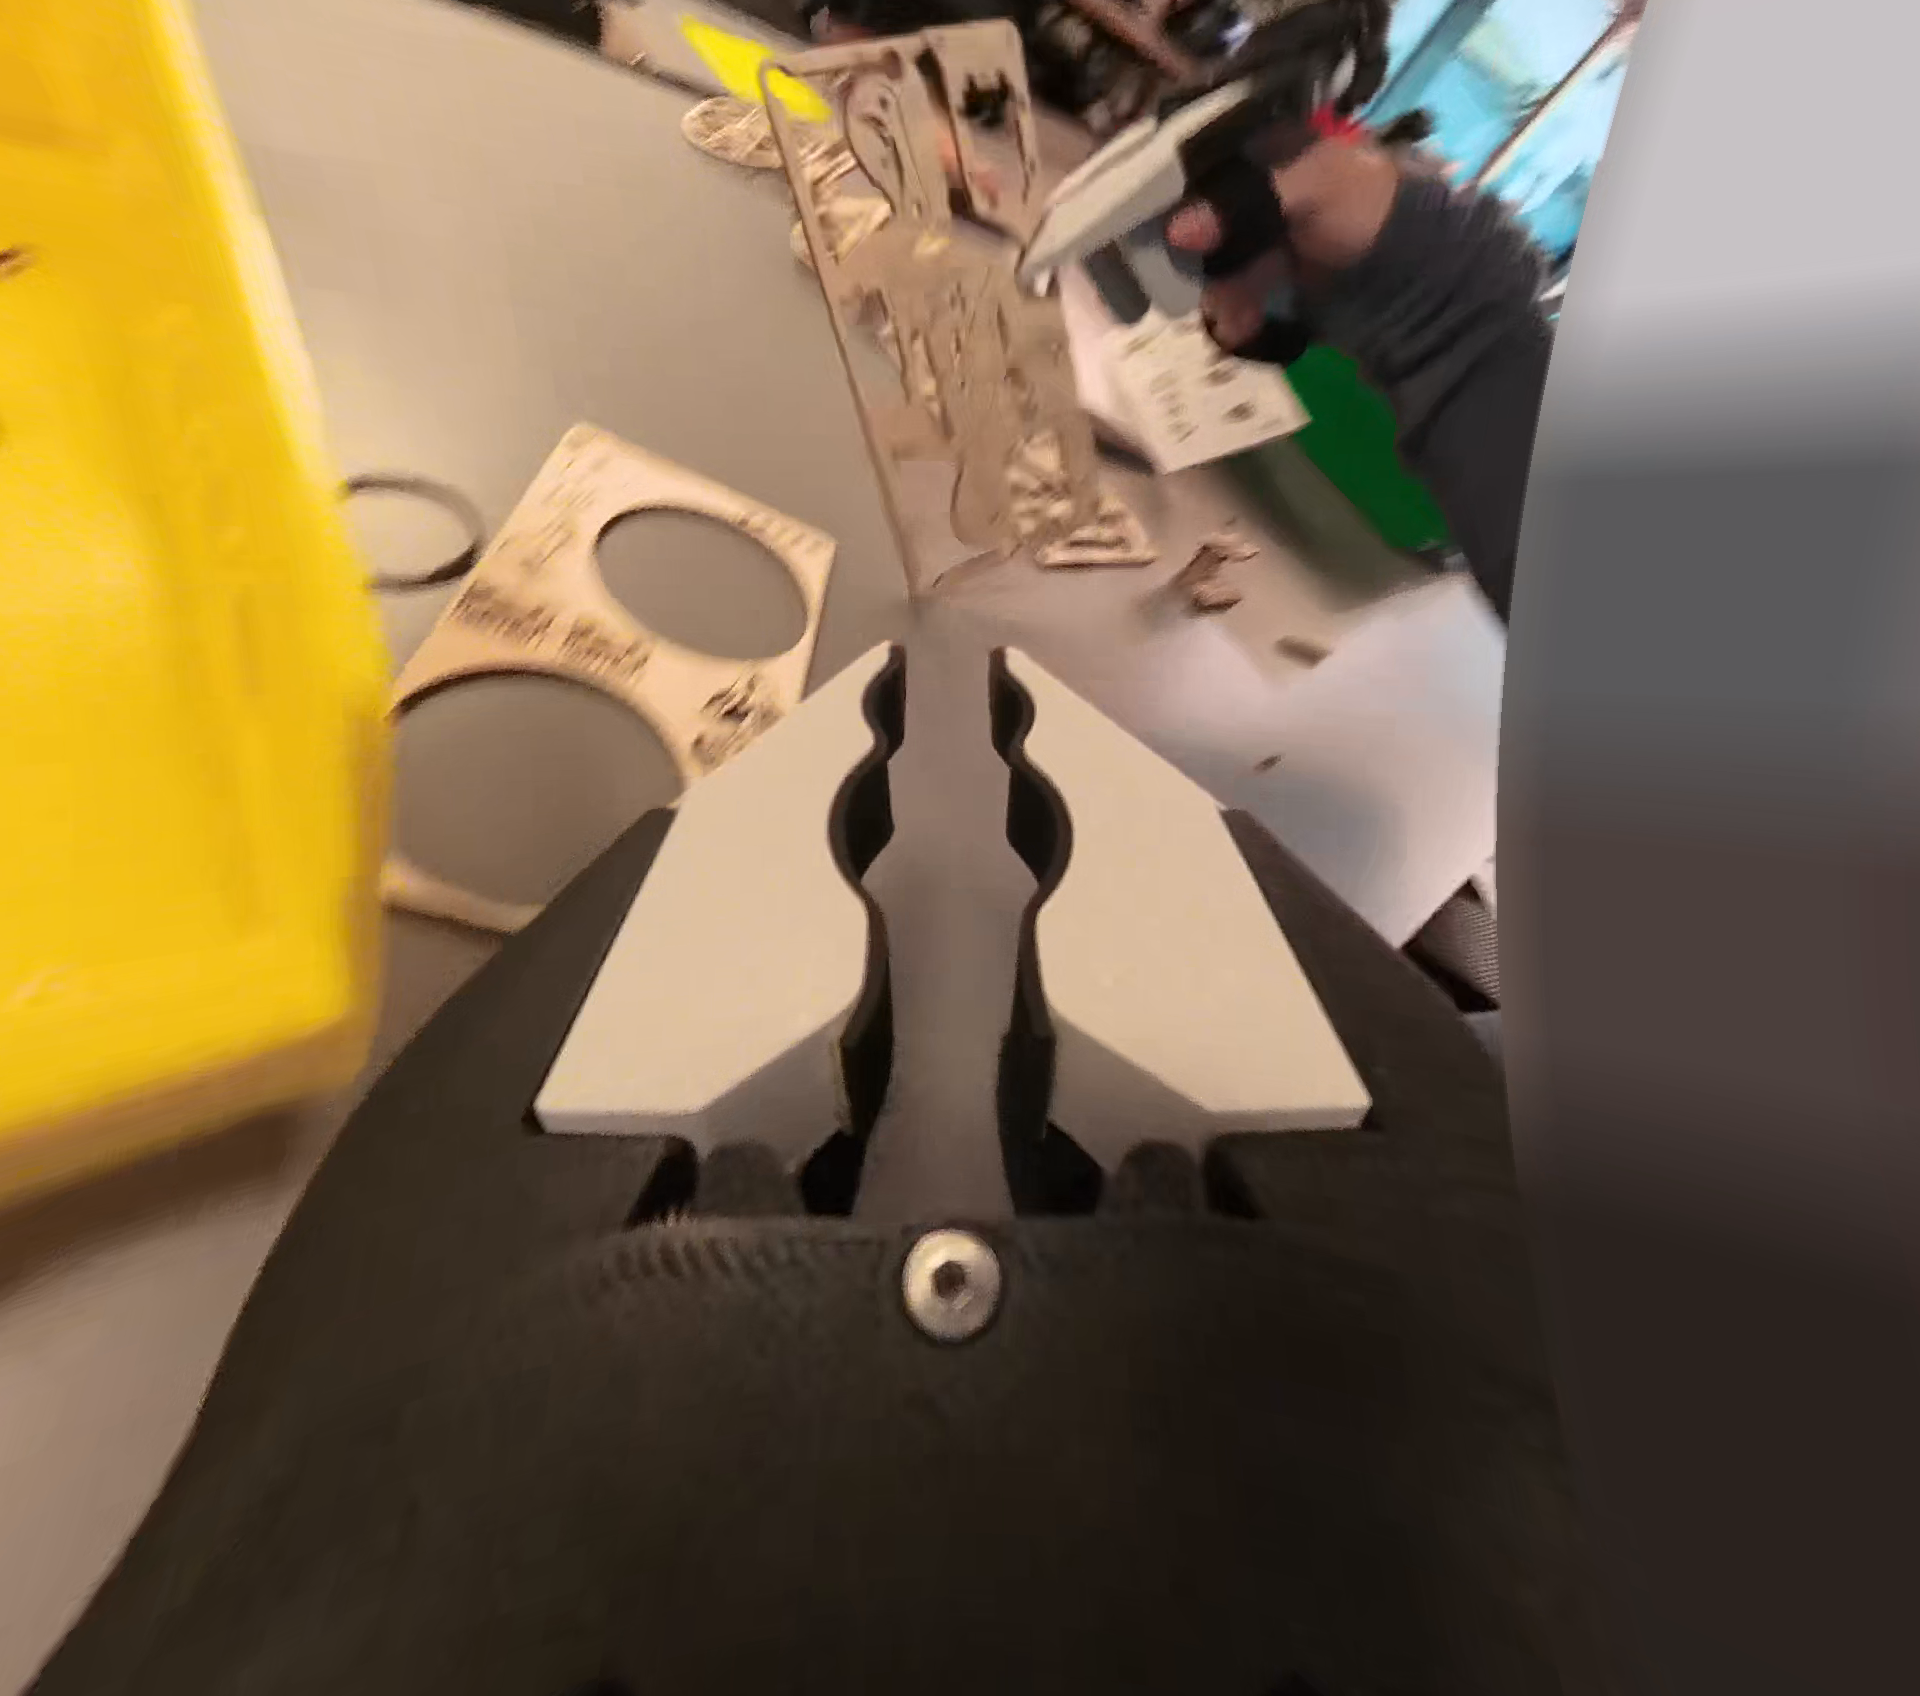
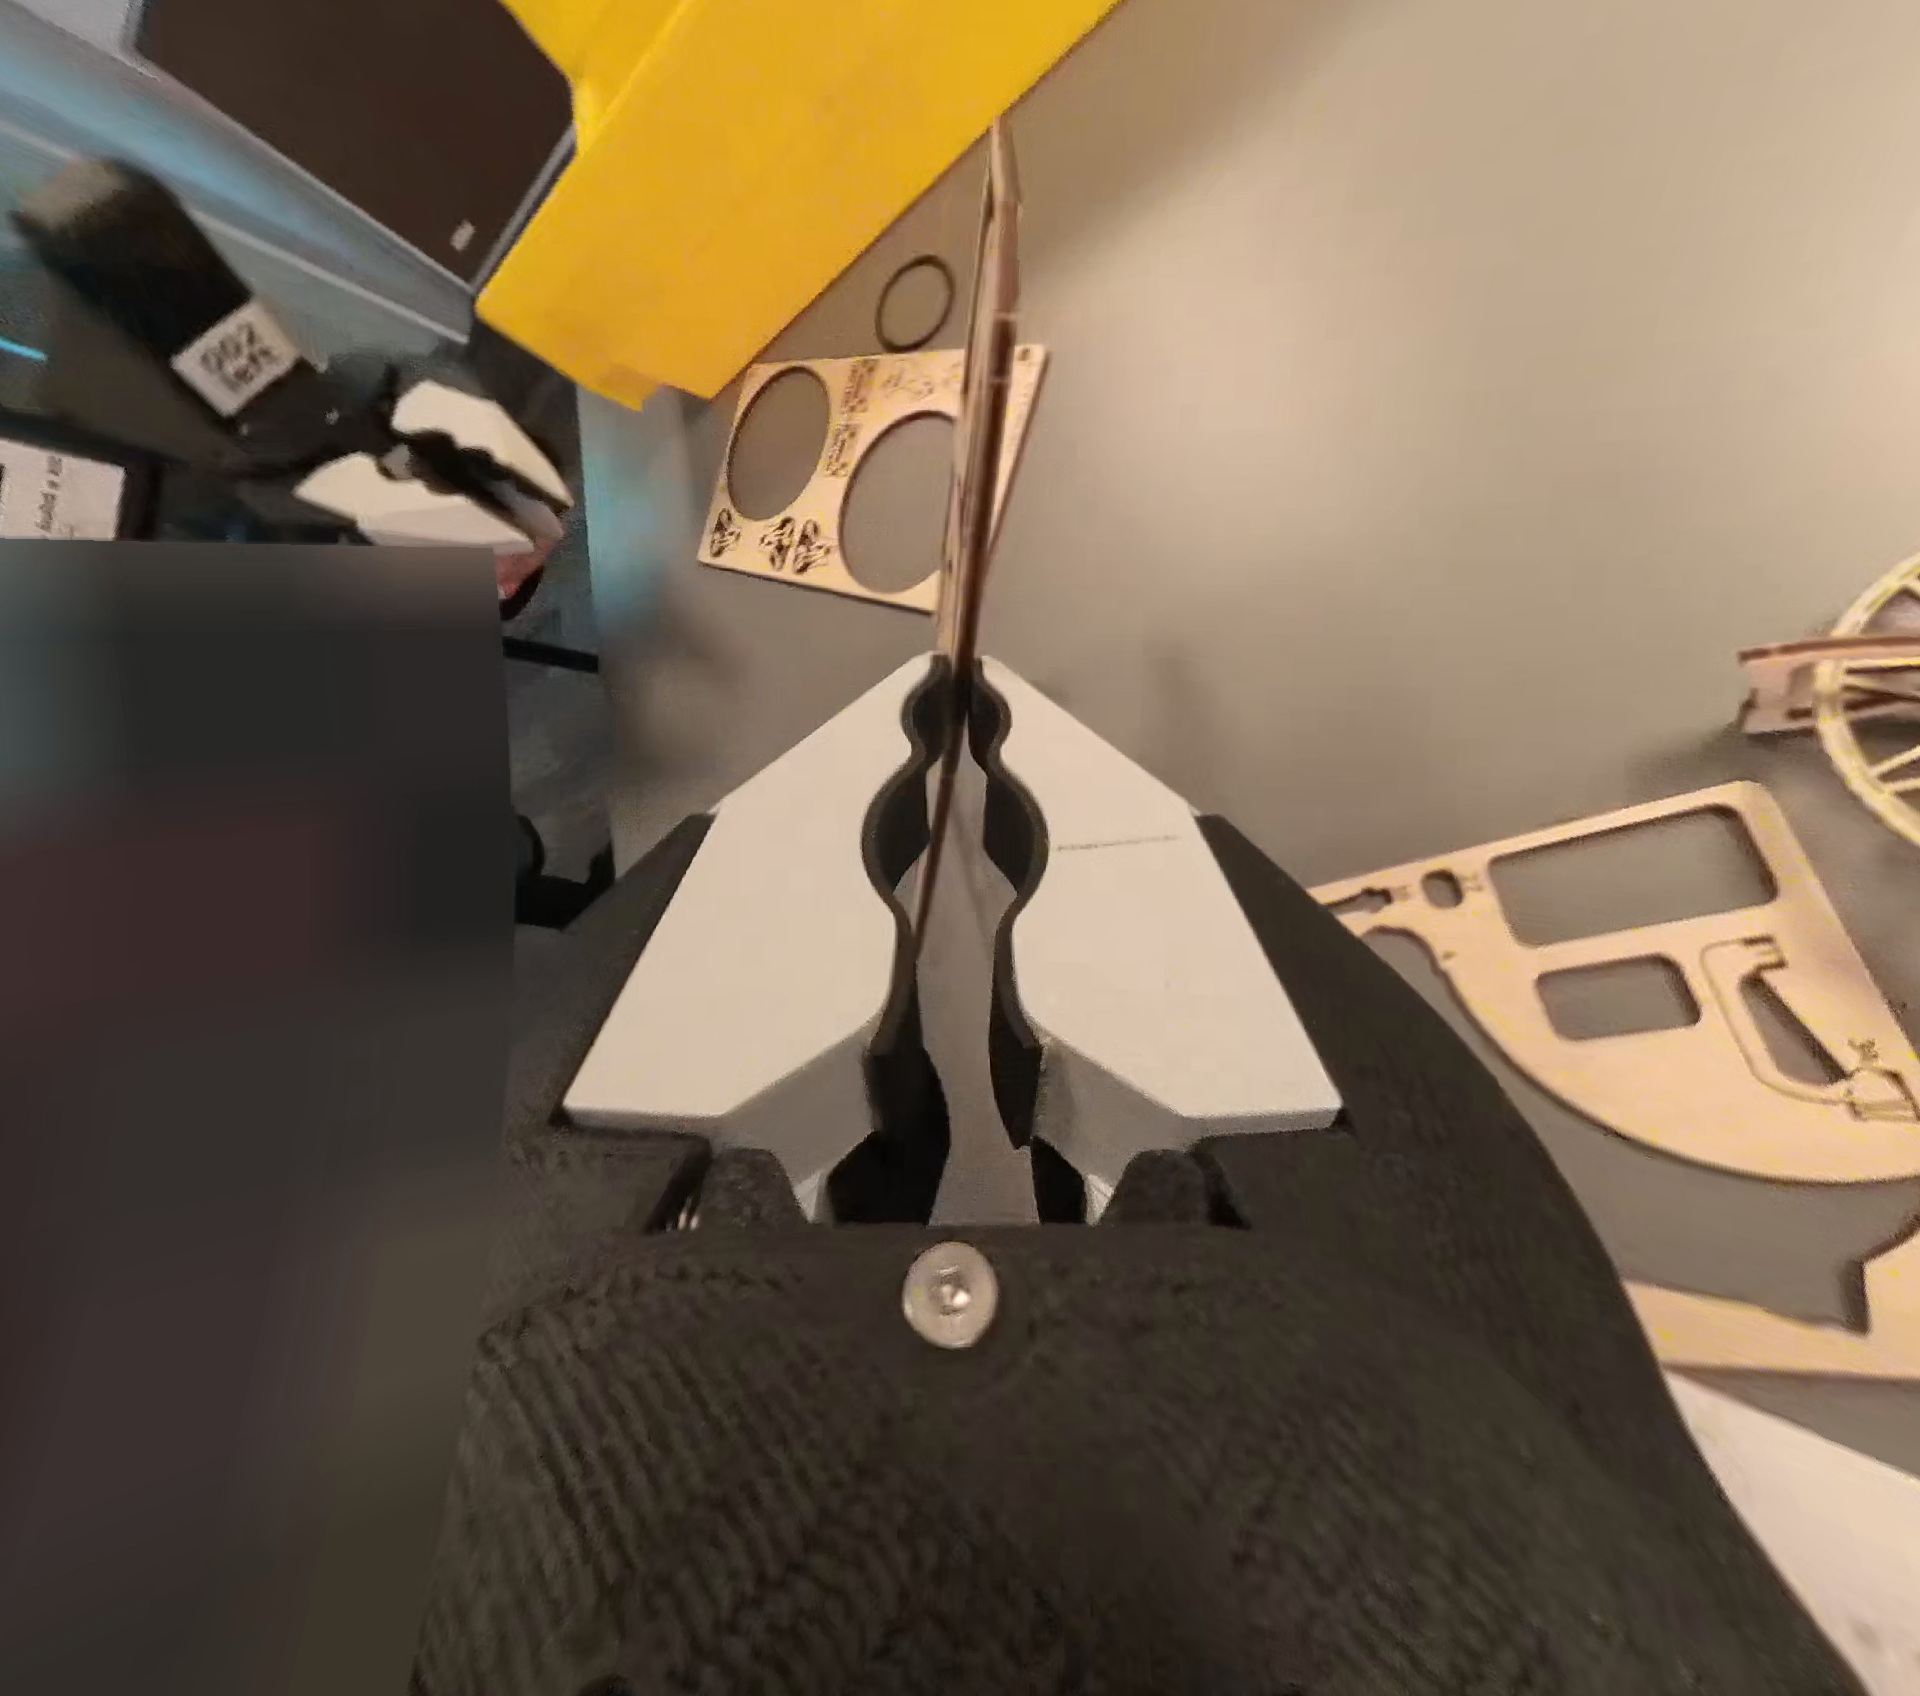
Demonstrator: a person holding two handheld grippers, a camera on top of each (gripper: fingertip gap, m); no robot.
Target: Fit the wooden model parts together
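Observation:
My right gripper [image 2: 961, 664] is shut on a thin laser-cut wooden sheet [image 2: 982, 399], seen edge-on and rising from the fingertips. In the left wrist view that sheet [image 1: 925, 296] stands upright above the grey table [image 1: 520, 244], held at its right edge by the right gripper [image 1: 1049, 259]. My left gripper [image 1: 948, 659] is narrowly open and empty, a short way in front of the sheet's lower edge. It also shows at the left of the right wrist view [image 2: 447, 462]. A flat wooden sheet with two round holes [image 1: 623, 659] lies to its left.
A yellow bin [image 1: 156, 503] stands at the left, with a black ring [image 1: 405, 529] beside it. Small wooden pieces [image 1: 1210, 576] lie on white paper [image 1: 1299, 711]. Another cut-out sheet [image 2: 1558, 1023] and a partly built wheel model [image 2: 1860, 711] lie at the right. Tip to tip, the grippers are about 20 cm apart.

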